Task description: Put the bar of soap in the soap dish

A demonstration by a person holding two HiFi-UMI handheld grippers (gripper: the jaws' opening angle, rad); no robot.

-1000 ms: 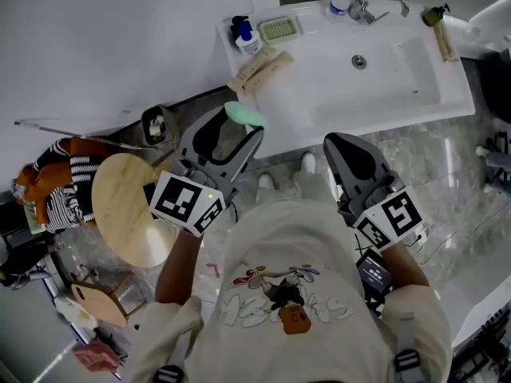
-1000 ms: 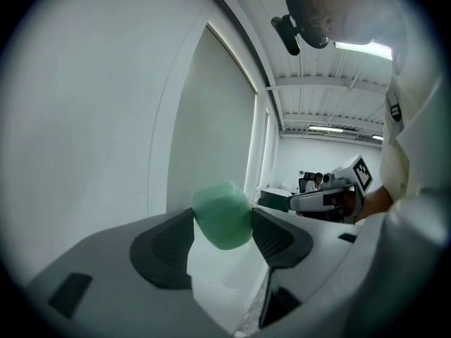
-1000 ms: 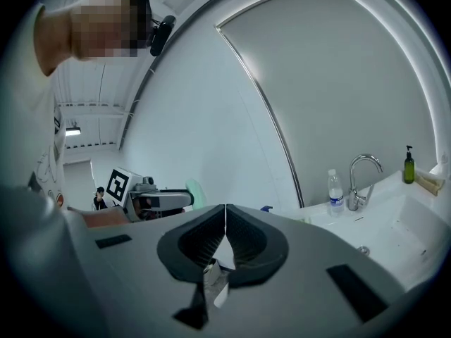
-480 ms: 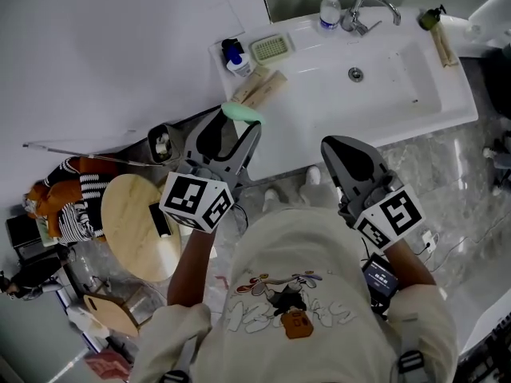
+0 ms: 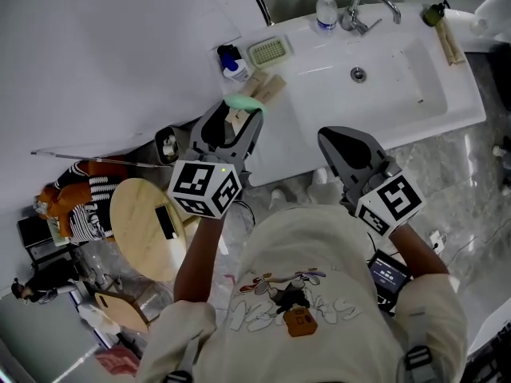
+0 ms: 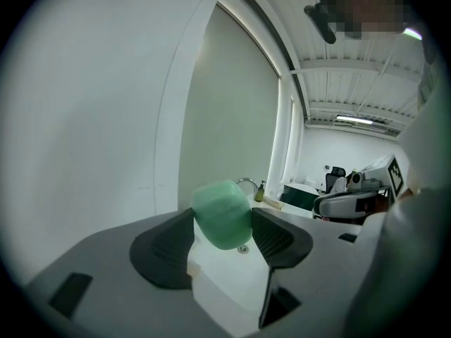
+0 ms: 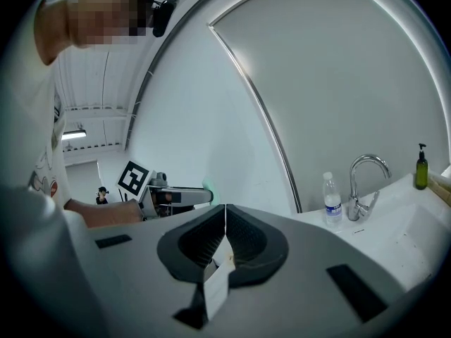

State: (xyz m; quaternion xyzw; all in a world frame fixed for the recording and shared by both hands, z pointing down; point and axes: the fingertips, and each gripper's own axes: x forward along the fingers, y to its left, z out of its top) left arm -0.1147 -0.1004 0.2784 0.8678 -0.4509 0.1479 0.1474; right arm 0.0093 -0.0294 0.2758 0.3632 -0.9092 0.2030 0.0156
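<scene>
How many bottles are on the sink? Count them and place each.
3. A clear water bottle left of the faucet; a dark pump bottle at the sink's far right corner; a blue-and-white bottle beside the soap dish. More may be hidden.

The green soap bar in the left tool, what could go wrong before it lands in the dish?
1. The soap is pinched only at the tips of the fingers of the left gripper and looks tilted, so it could slip out and drop.
2. The soap dish sits in a corner of the counter, beside a small blue bottle and beyond tan packets; reaching over might knock those.
</scene>
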